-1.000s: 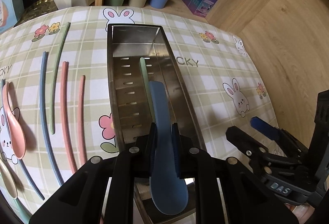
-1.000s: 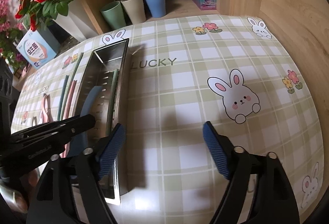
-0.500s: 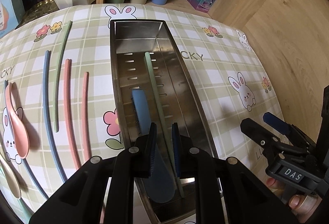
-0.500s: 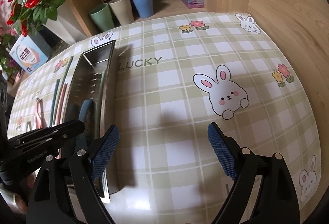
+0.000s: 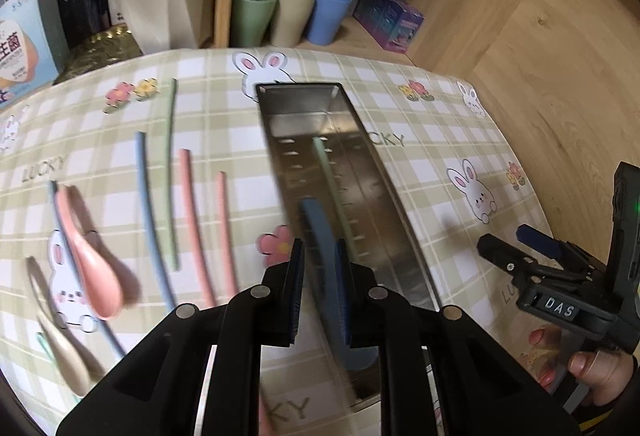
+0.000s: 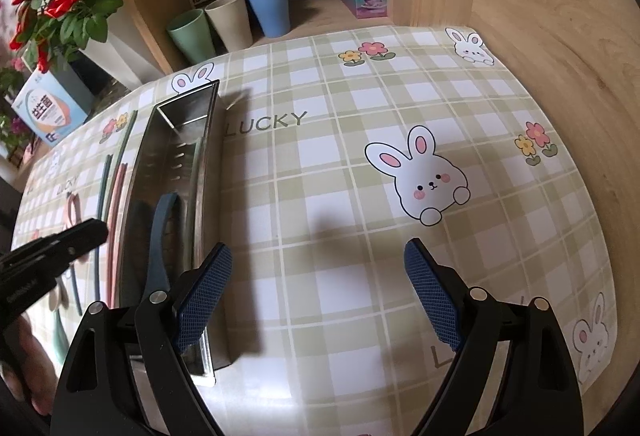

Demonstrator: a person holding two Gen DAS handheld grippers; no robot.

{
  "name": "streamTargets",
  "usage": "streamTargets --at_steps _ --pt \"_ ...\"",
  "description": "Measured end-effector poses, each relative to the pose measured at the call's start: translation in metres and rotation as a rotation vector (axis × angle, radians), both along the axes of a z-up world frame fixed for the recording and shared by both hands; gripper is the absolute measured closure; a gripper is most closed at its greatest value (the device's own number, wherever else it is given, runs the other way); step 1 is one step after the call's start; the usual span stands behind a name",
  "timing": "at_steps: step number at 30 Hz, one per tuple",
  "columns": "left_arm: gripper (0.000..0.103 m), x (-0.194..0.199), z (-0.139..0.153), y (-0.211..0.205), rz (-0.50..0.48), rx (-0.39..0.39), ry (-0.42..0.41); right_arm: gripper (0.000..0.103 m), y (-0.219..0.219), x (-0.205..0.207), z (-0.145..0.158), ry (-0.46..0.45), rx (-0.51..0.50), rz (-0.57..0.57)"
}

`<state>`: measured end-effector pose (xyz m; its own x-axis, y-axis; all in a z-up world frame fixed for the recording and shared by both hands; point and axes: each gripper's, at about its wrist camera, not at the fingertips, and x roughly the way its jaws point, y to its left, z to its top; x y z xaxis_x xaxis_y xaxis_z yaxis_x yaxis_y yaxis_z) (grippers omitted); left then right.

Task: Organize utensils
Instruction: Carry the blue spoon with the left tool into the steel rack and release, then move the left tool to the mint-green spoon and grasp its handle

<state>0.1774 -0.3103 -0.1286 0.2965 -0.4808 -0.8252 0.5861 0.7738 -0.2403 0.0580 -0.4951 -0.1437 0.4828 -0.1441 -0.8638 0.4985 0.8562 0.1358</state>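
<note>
The tabletop (image 5: 440, 124), under its green plaid cloth with rabbits and flowers, carries a long steel utensil tray (image 5: 384, 204) with a slotted floor. A second ago the blue spoon (image 5: 320, 236) was pinched in the left tongs (image 5: 319, 296) above the tray; now it lies inside the tray, bowl toward the near end, beside a green chopstick (image 5: 332, 176). The left tongs have drawn back and up since then. Their pads stand narrowly apart, on either side of the spoon's handle as the left wrist camera sees it, but the right wrist view shows them lifted clear to the tray's left, gripping nothing.

The right tongs (image 6: 320, 300) are spread wide and empty over bare cloth just right of the tray's near end, held by a hand (image 5: 592, 364), much as before.

Left of the tray, unmoved, lie a pink spoon (image 5: 92, 272), a beige spoon (image 5: 60, 348), a blue chopstick (image 5: 150, 212), a green chopstick (image 5: 172, 172) and two pink chopsticks (image 5: 192, 212).
</note>
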Motion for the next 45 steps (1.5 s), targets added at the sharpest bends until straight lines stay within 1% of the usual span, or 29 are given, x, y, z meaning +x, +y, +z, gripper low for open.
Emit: streamTargets --at_steps 4,8,10,12,13,15,16,17,18,21,25,27,30,34,36,38,40,42,43,45 --pt "0.088 0.002 0.005 0.016 0.003 0.004 -0.024 0.018 0.005 0.003 0.004 0.006 -0.013 0.003" --pt "0.086 0.004 0.011 0.037 0.003 0.001 -0.051 0.018 0.013 0.006 0.007 0.008 -0.026 0.010" --pt "0.077 0.005 0.013 0.048 0.006 -0.004 -0.064 0.018 0.019 0.009 0.009 0.007 -0.033 0.015" --pt "0.059 0.006 0.016 0.062 0.011 -0.020 -0.077 0.018 0.025 0.012 0.011 0.002 -0.037 0.023" --pt "0.055 0.007 0.018 0.072 0.017 -0.033 -0.086 0.017 0.029 0.014 0.012 -0.006 -0.035 0.029" --pt "0.029 0.009 0.022 0.092 0.030 -0.077 -0.085 0.017 0.035 0.016 0.014 -0.029 -0.022 0.038" --pt "0.024 0.011 0.024 0.106 0.048 -0.104 -0.082 0.016 0.038 0.017 0.015 -0.037 -0.018 0.041" --pt "0.016 0.012 0.025 0.117 0.064 -0.122 -0.082 0.016 0.041 0.019 0.015 -0.041 -0.017 0.043" --pt "0.011 0.014 0.027 0.129 0.082 -0.134 -0.084 0.016 0.045 0.021 0.015 -0.045 -0.015 0.046" --pt "0.008 0.018 0.028 0.159 0.123 -0.126 -0.092 0.016 0.057 0.028 0.015 -0.058 -0.011 0.058" --pt "0.008 0.021 0.025 0.202 0.196 -0.058 -0.096 0.016 0.074 0.036 0.014 -0.070 -0.009 0.056" --pt "0.008 0.020 0.022 0.223 0.236 -0.052 -0.090 0.016 0.082 0.040 0.012 -0.071 0.006 0.064" --pt "0.008 0.018 0.012 0.247 0.288 -0.058 -0.047 0.016 0.098 0.046 0.010 -0.061 0.029 0.102" --pt "0.007 0.013 0.002 0.264 0.332 -0.047 -0.023 0.016 0.120 0.051 0.010 -0.053 0.024 0.127" --pt "0.007 0.008 -0.003 0.268 0.333 -0.048 -0.017 0.015 0.128 0.052 0.010 -0.048 0.034 0.132" --pt "0.008 0.004 -0.008 0.267 0.320 -0.020 -0.016 0.015 0.135 0.052 0.009 -0.042 0.026 0.144" --pt "0.016 -0.001 -0.012 0.264 0.296 -0.007 -0.013 0.015 0.140 0.052 0.009 -0.037 0.015 0.153" --pt "0.027 -0.006 -0.016 0.262 0.262 -0.003 0.009 0.015 0.143 0.051 0.007 -0.034 0.021 0.159" --pt "0.030 -0.007 -0.019 0.261 0.255 -0.002 0.019 0.015 0.144 0.051 0.006 -0.033 0.027 0.159" --pt "0.038 -0.008 -0.023 0.261 0.246 -0.010 0.041 0.015 0.146 0.050 0.005 -0.034 0.030 0.165"
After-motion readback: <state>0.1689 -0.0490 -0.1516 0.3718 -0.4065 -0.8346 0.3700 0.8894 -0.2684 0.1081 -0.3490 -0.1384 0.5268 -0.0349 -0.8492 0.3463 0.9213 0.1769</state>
